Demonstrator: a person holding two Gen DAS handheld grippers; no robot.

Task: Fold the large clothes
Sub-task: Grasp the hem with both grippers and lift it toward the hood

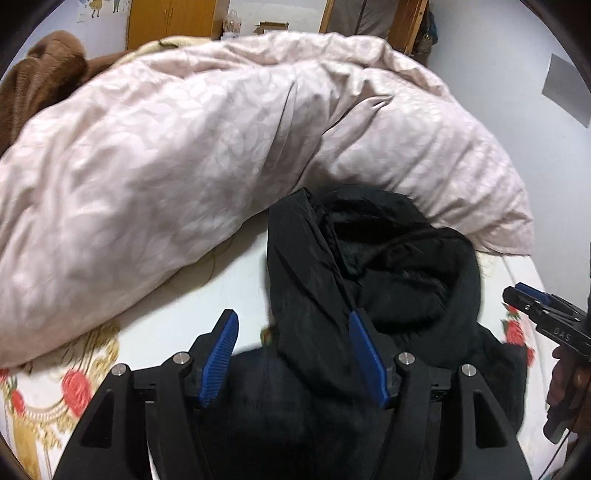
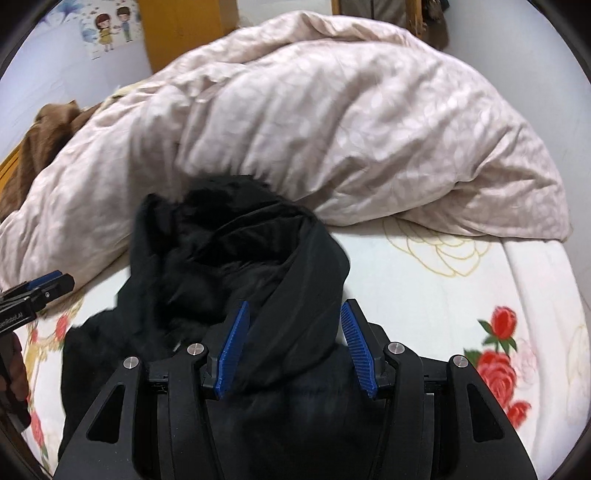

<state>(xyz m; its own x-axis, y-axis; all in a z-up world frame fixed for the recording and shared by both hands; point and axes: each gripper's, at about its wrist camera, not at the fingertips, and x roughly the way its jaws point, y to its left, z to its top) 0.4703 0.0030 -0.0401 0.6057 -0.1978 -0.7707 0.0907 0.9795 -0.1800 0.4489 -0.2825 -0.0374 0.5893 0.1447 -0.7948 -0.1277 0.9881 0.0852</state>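
A black hooded jacket [image 1: 406, 266] [image 2: 221, 266] lies crumpled on the bed, its hood toward the quilt. My left gripper [image 1: 291, 314] hangs just above the jacket's left front edge. Its blue pads stand apart and the cloth shows below them. My right gripper [image 2: 295, 304] hovers over the jacket's right side, its pads also apart. Seen from the side, the right gripper [image 1: 511, 293] and the left gripper [image 2: 61, 281] have no cloth hanging from their tips. A hand [image 1: 565, 380] holds the right one.
A bulky pale pink quilt [image 1: 184, 147] [image 2: 332, 129] is heaped across the far side of the bed, touching the hood. The white sheet with red roses [image 1: 221, 288] [image 2: 443, 288] shows around the jacket. A brown blanket [image 1: 44, 66] lies far left. A wooden wardrobe [image 1: 170, 22] stands behind.
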